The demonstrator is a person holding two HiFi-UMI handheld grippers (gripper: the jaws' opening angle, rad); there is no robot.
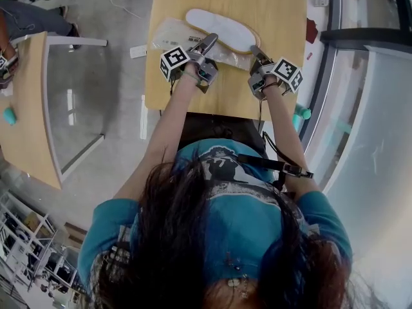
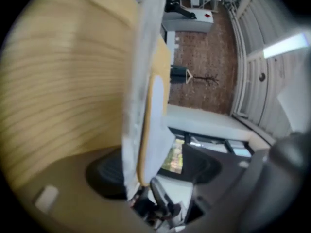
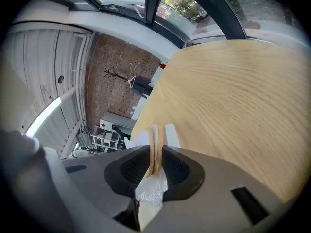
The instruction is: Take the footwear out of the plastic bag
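Plastic bag (image 1: 168, 35) and slippers (image 1: 222, 29) (white, tan-edged) pinched in right tool (image 1: 256, 51); left tool (image 1: 210, 41) stands wide

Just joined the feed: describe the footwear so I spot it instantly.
On the light wooden table, look toward its far side. The footwear is a flat white slipper with a tan rim, one end pinched in the right gripper. Unlike the clear plastic bag alongside, it is opaque and sole-shaped.

Wore my teal tee (image 1: 257, 227) with dark print; left gripper (image 1: 208, 43) and right gripper (image 1: 255, 51) were grey with black-white cubes (image 1: 174, 62).
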